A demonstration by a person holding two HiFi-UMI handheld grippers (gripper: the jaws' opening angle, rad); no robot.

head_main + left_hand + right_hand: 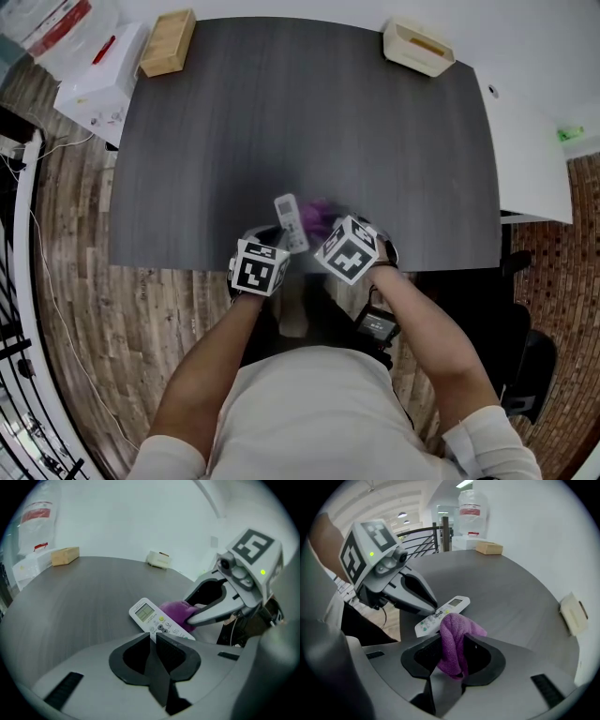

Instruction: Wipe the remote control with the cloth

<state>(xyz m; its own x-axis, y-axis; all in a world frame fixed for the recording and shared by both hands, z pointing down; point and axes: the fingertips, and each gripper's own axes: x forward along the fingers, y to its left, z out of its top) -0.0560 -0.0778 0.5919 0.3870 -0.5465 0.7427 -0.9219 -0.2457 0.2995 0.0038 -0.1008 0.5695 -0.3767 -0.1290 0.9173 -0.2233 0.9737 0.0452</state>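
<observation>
Left gripper jaws pinch a slim white plastic remote; right gripper jaws clamp bunched purple cloth against it, wiping apparently underway.

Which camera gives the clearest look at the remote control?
The left gripper view: the remote control faces it, screen and buttons plain. The right gripper view has the cloth covering part of it; the head view shows it small.
</observation>
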